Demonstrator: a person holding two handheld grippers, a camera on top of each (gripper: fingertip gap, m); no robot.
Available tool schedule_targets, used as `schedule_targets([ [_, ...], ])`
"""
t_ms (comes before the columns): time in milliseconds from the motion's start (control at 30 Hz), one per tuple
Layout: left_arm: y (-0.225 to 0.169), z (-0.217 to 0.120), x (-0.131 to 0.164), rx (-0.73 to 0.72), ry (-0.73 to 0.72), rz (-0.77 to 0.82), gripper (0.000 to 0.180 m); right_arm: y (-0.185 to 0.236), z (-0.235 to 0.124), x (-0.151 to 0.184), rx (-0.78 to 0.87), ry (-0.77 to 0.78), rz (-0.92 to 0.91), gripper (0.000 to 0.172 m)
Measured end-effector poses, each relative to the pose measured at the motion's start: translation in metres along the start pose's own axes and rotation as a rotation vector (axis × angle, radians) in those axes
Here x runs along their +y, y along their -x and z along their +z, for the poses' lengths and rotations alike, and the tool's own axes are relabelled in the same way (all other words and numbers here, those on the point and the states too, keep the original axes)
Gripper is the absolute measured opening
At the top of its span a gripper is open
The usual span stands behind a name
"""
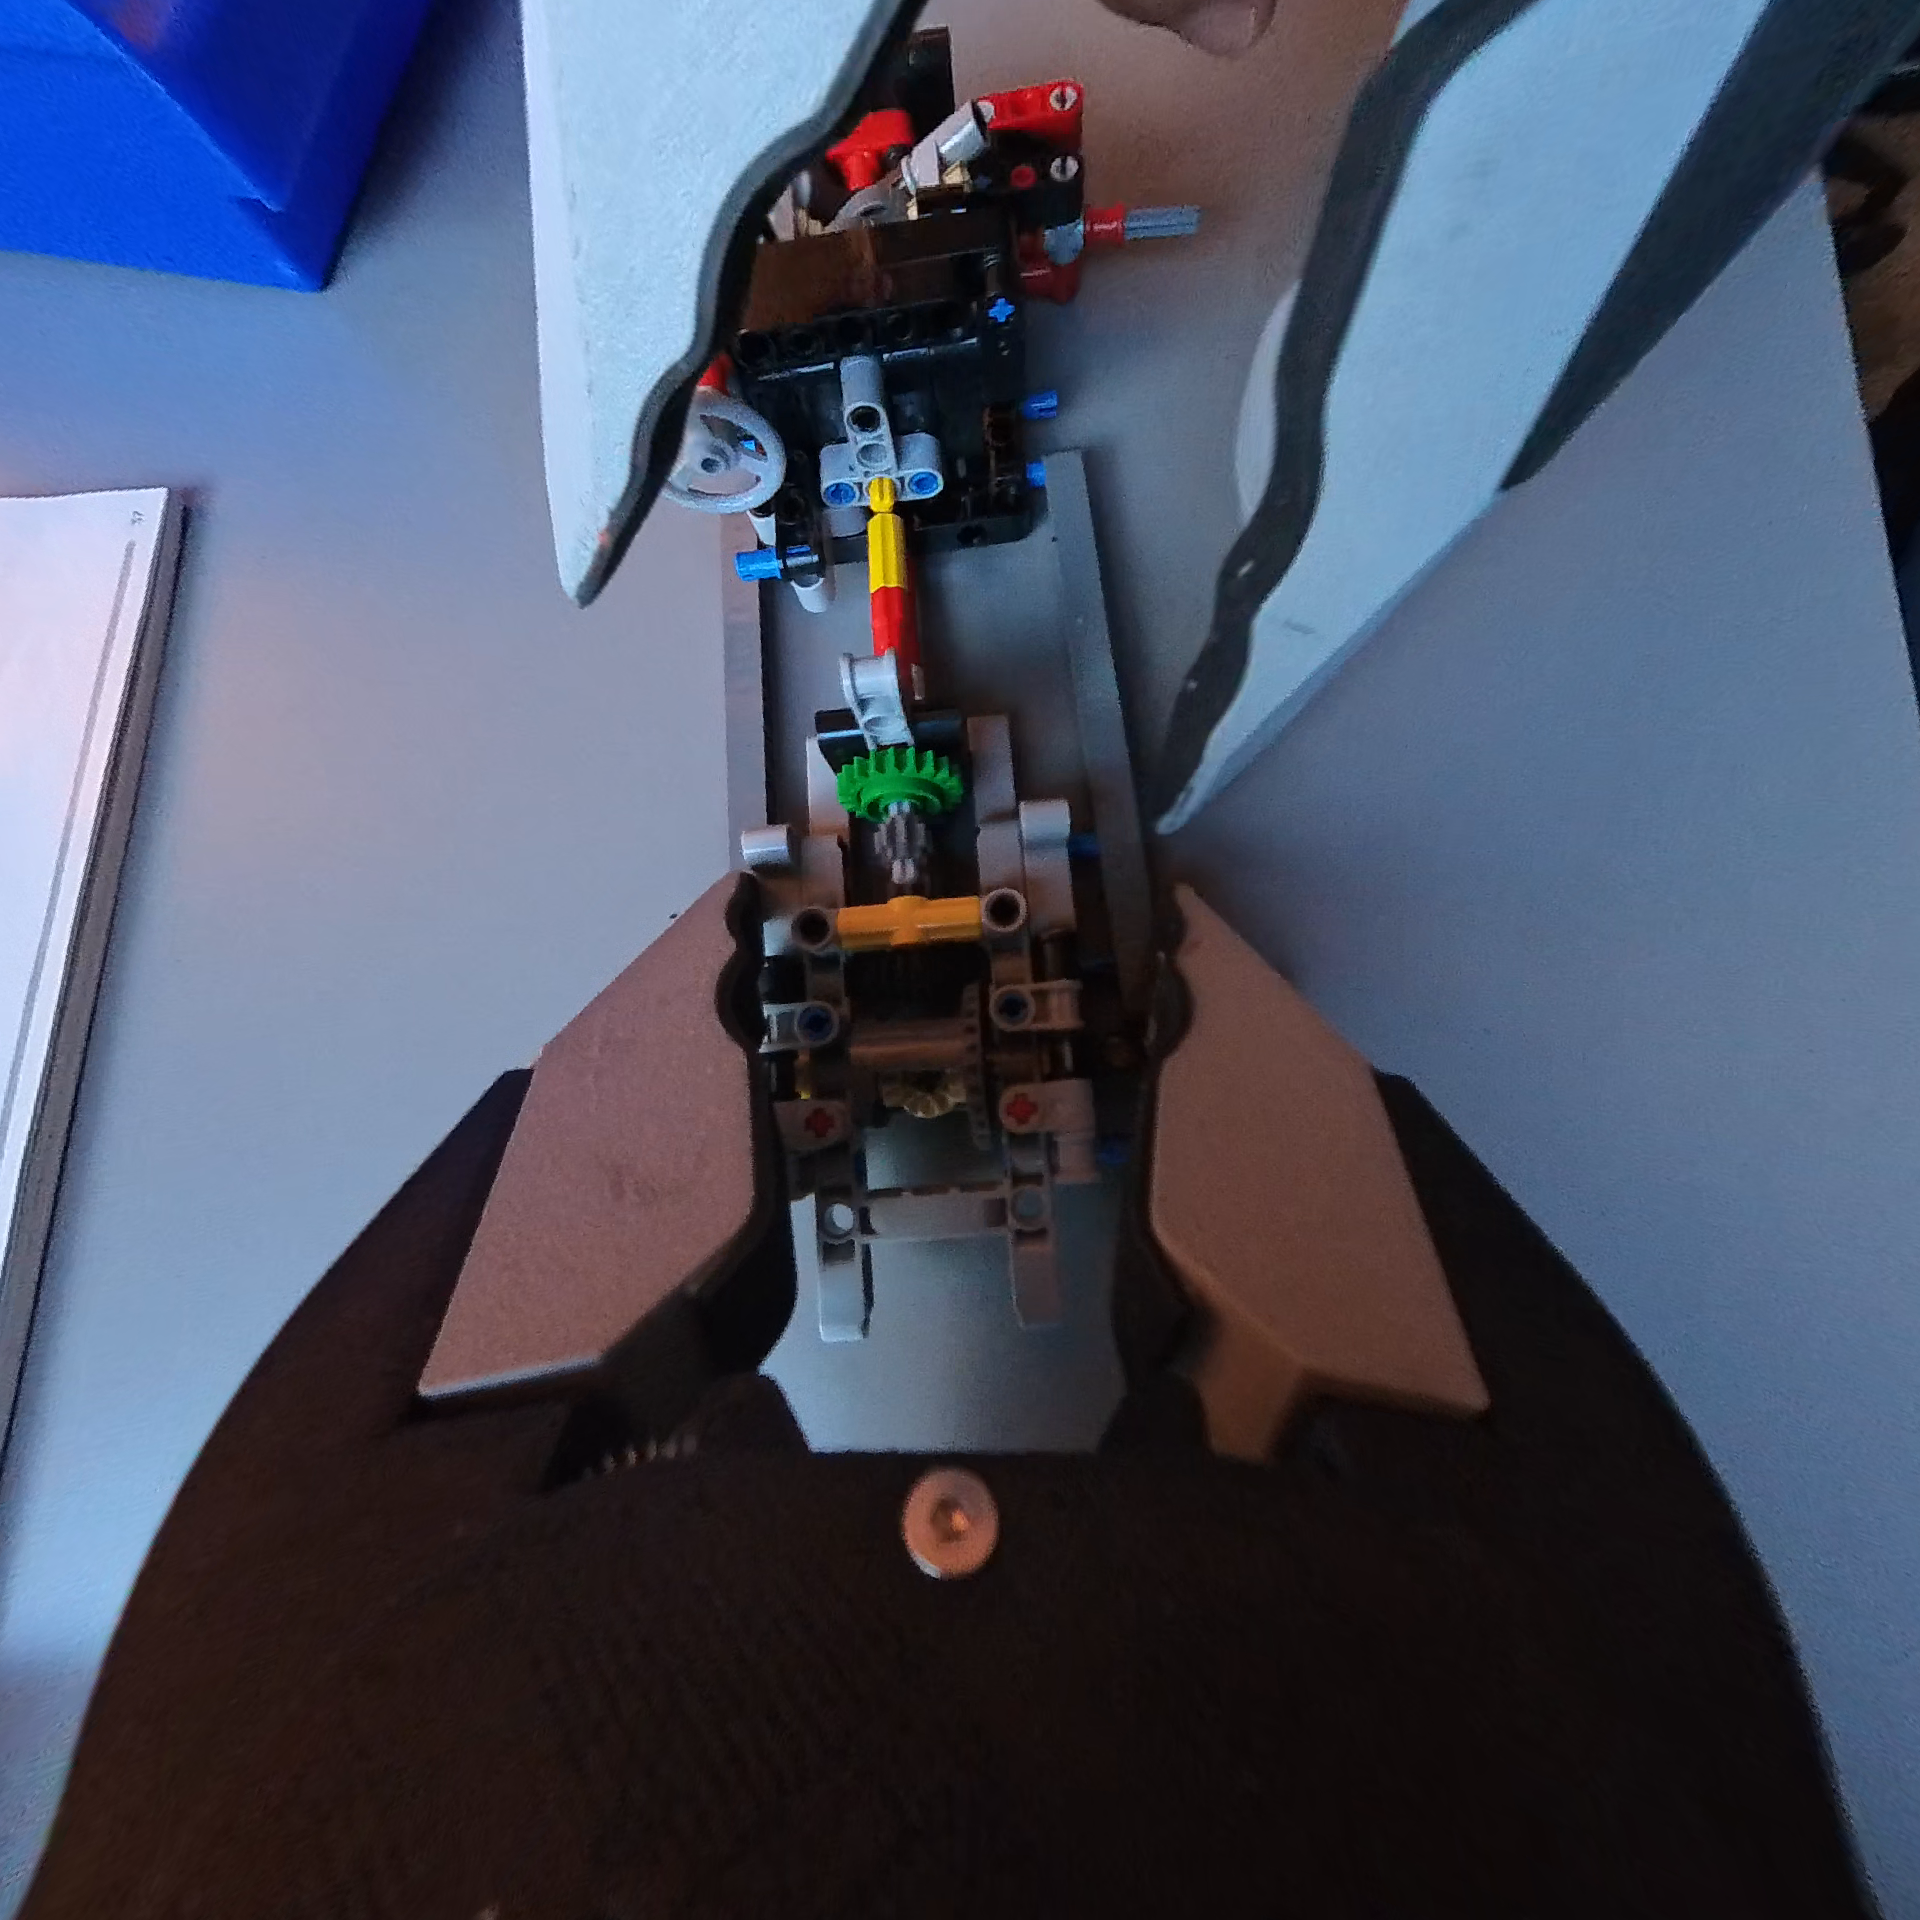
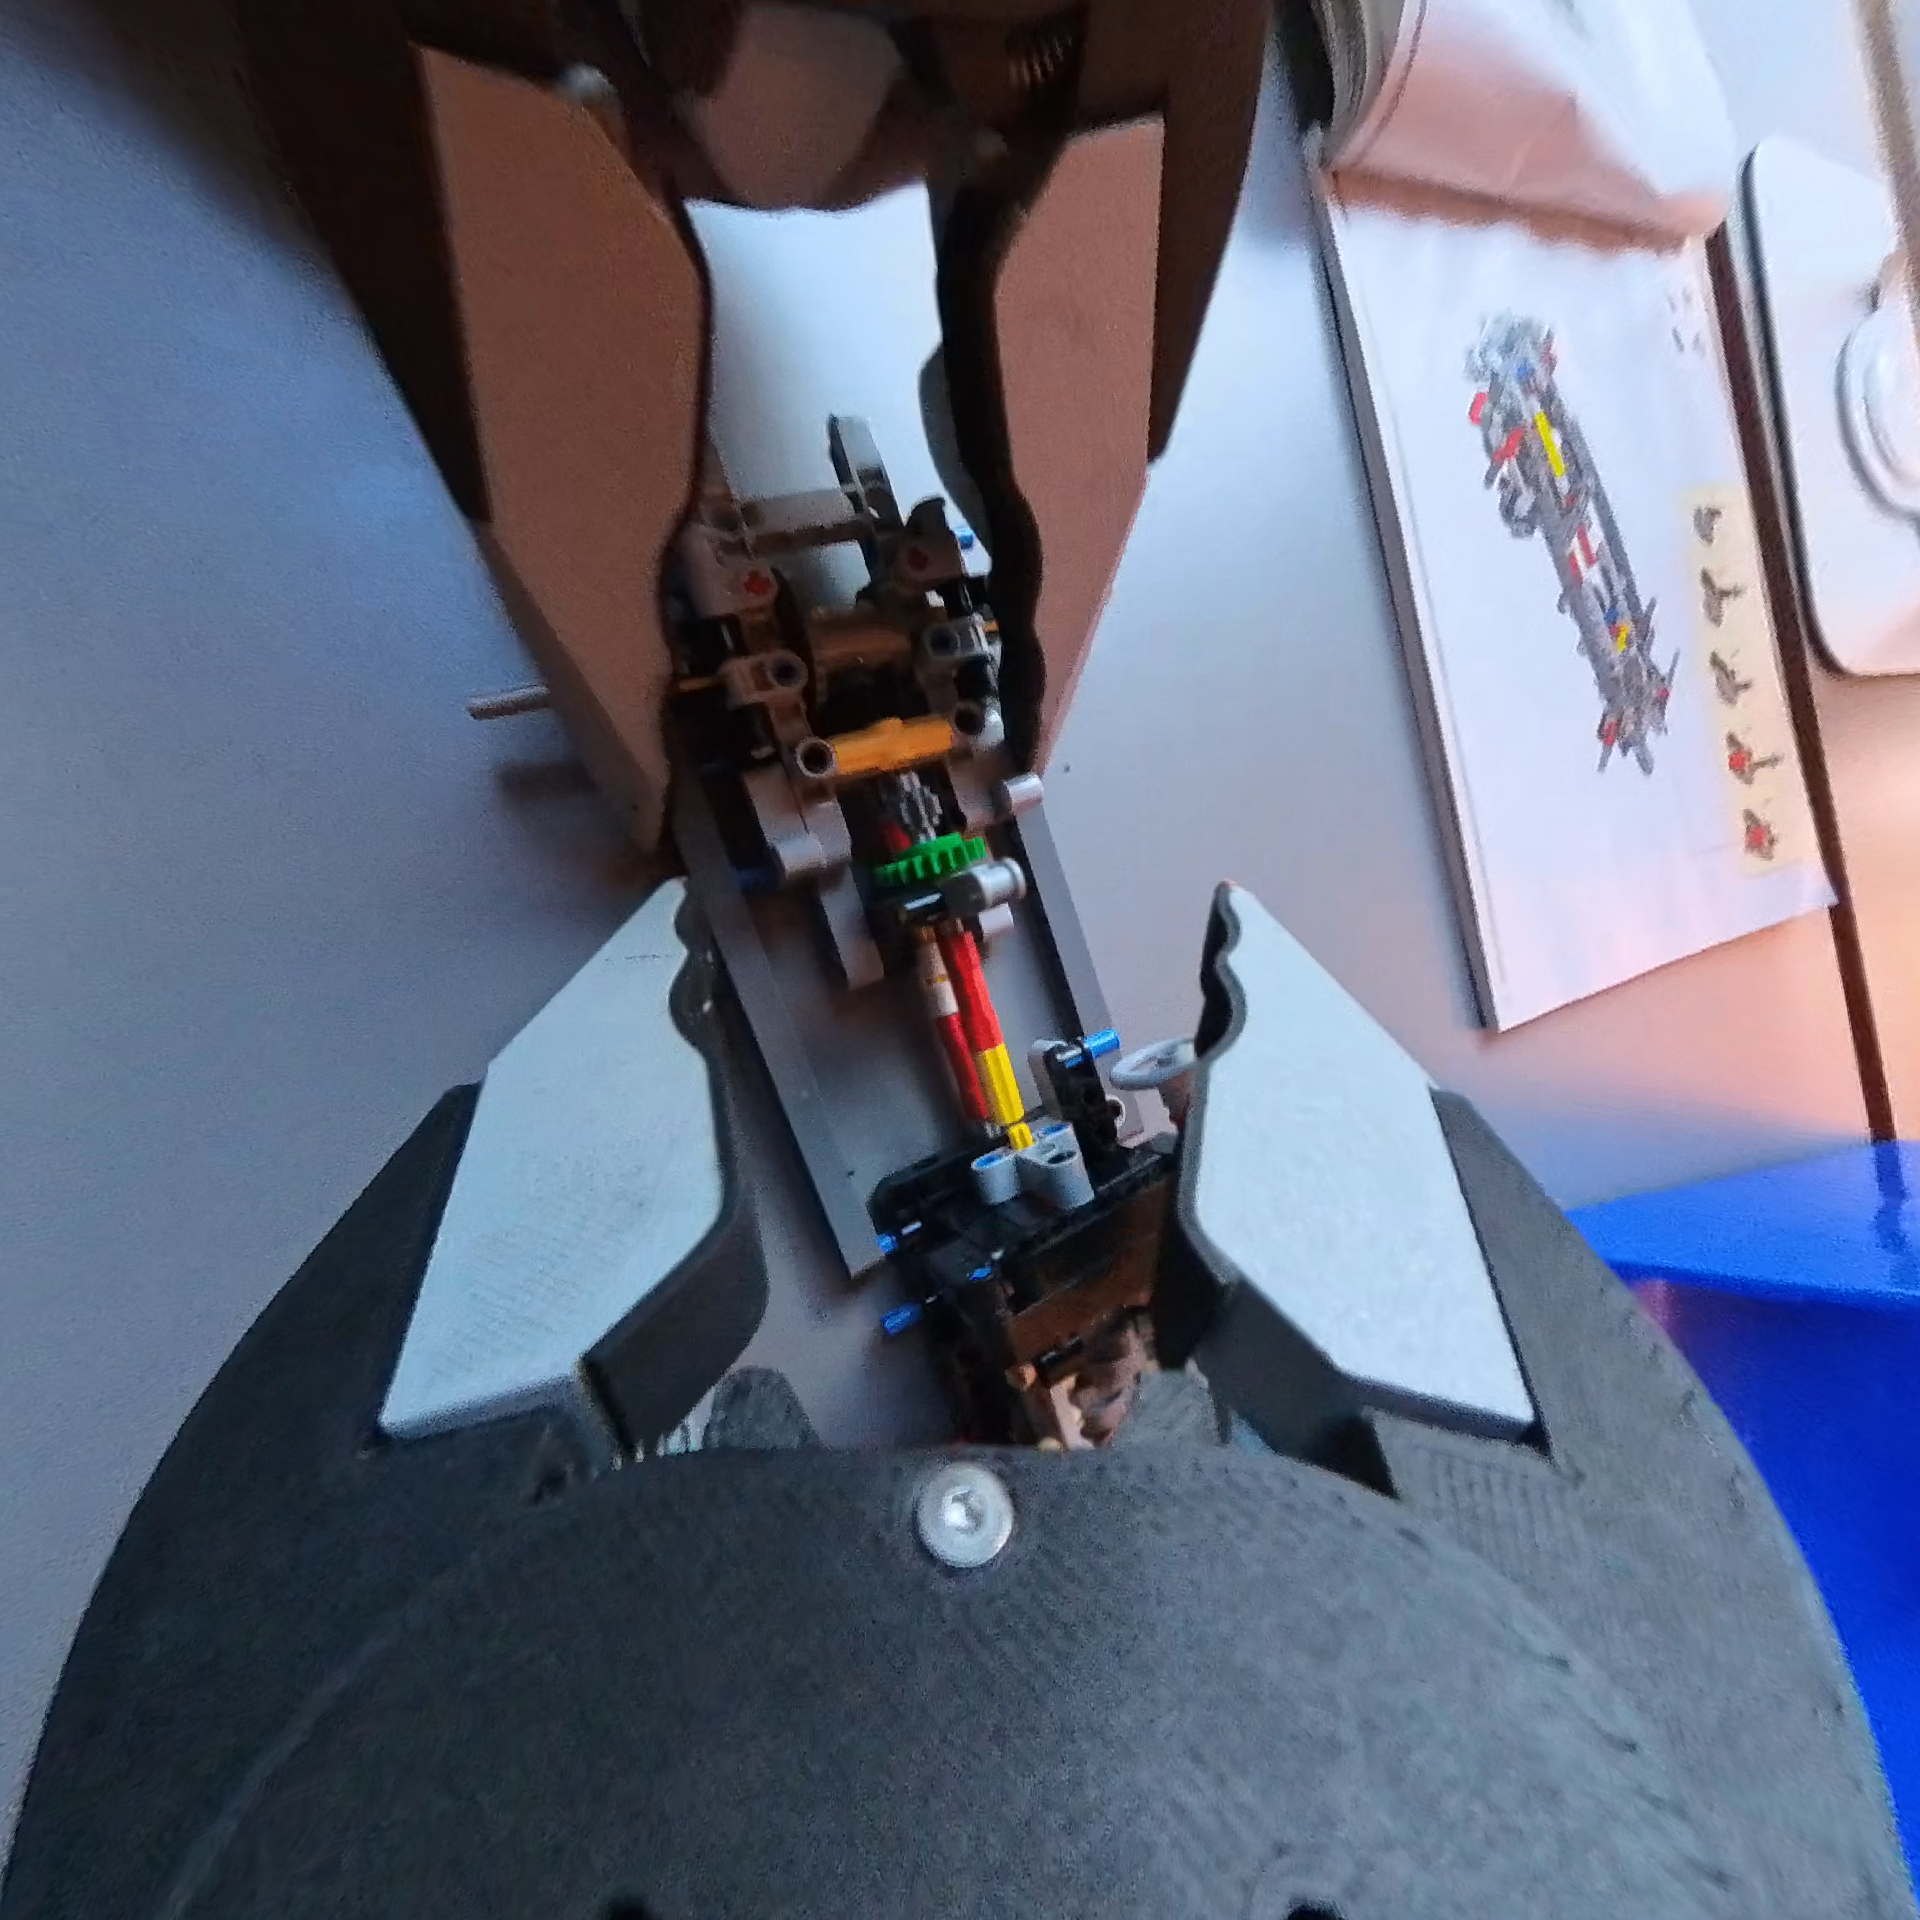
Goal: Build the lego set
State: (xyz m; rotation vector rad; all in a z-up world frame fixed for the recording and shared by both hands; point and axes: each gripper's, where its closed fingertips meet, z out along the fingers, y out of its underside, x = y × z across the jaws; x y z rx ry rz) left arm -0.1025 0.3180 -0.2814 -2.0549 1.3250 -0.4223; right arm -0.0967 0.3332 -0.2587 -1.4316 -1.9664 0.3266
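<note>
A long brick-built car chassis (image 1: 904, 914) lies on the grey table (image 1: 364, 831). It has a green gear (image 1: 883, 790), a red and yellow shaft (image 1: 888, 582) and a grey steering wheel (image 1: 722, 462). My left gripper (image 1: 961, 894) straddles its rear end, with the pads close beside both sides and the jaws open. My right gripper (image 2: 951, 894) straddles the front end of the chassis (image 2: 935, 987), jaws wide open. One of its fingers is by the steering wheel (image 2: 1153, 1060) and the other is next to the grey side panel. In the left wrist view one right finger stands well clear of the chassis.
A blue box (image 1: 177, 125) stands at the table's far left and also shows in the right wrist view (image 2: 1766, 1299). An open instruction booklet (image 2: 1558, 623) lies beside the chassis and also shows in the left wrist view (image 1: 62, 779). A white tray (image 2: 1829, 416) sits beyond it. Less than 4 cm separates the two grippers' tips.
</note>
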Motion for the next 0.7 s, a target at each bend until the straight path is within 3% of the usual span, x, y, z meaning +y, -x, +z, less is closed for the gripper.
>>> schedule_targets([
  [267, -0.005, -0.026, -0.002, 0.062, -0.082, -0.082, 0.074, -0.006, -0.029, -0.017, -0.024, -0.234, 0.037, 0.090],
  [467, 0.005, -0.079, -0.030, 0.125, -0.395, -0.209, 0.081, -0.013, -0.042, -0.021, -0.089, -0.375, 0.062, 0.084],
  [567, 0.026, -0.091, -0.013, 0.061, -0.392, -0.235, 0.081, -0.026, -0.048, -0.025, -0.121, -0.437, 0.083, 0.084],
  [700, 0.034, -0.099, 0.009, 0.083, -0.389, -0.276, 0.079, -0.051, -0.073, -0.039, -0.137, -0.602, 0.143, 0.081],
])
